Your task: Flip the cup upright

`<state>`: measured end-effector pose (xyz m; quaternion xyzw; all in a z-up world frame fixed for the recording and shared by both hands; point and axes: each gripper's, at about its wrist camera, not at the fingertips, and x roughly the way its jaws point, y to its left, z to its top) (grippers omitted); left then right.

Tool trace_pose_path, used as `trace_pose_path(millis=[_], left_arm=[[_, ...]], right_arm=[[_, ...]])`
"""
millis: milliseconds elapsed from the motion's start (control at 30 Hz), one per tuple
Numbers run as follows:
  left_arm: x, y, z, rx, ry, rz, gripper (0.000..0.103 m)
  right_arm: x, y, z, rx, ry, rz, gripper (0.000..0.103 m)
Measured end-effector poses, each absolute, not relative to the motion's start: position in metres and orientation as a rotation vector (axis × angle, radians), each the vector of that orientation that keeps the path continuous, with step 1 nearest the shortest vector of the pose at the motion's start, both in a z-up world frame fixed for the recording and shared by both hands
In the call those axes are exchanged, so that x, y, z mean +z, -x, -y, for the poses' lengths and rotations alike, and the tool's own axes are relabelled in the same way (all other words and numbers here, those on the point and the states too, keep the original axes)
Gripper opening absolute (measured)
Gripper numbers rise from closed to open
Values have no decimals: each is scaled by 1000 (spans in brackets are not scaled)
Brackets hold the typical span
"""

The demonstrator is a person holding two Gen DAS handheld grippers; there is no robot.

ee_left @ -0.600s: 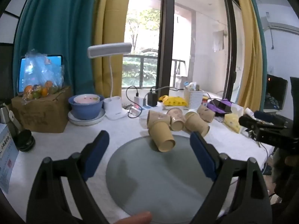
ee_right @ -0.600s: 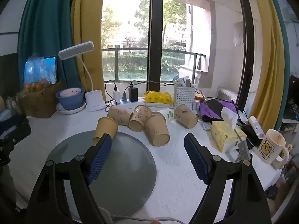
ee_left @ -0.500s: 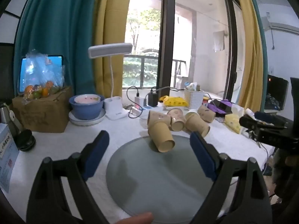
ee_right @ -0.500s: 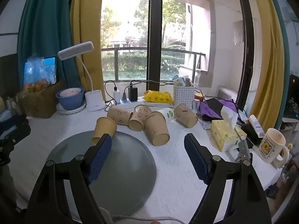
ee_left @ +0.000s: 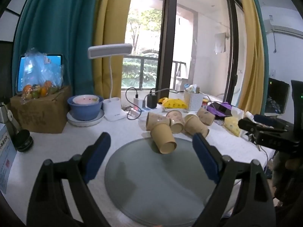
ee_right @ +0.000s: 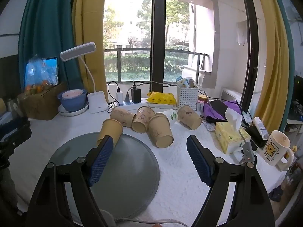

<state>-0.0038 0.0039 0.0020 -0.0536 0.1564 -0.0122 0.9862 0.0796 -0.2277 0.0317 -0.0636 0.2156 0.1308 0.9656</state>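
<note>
Several brown paper cups lie on their sides on the white table. One cup rests on the far edge of the round grey mat, mouth toward the left wrist camera; in the right wrist view this cup lies at the mat's far left edge. The others are bunched just behind the mat. My left gripper is open and empty above the mat, short of the cup. My right gripper is open and empty, near the mat's right edge.
A white desk lamp, blue bowl, cardboard box and power strip line the back. A tissue pack, mug and white basket stand at the right.
</note>
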Motion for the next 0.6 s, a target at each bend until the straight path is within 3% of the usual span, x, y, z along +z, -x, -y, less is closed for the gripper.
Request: trace_pose_path(millis=[600], left_arm=[[3, 4, -1, -14, 104, -316, 89]], right_arm=[[33, -80, 226, 266, 128, -439, 82]])
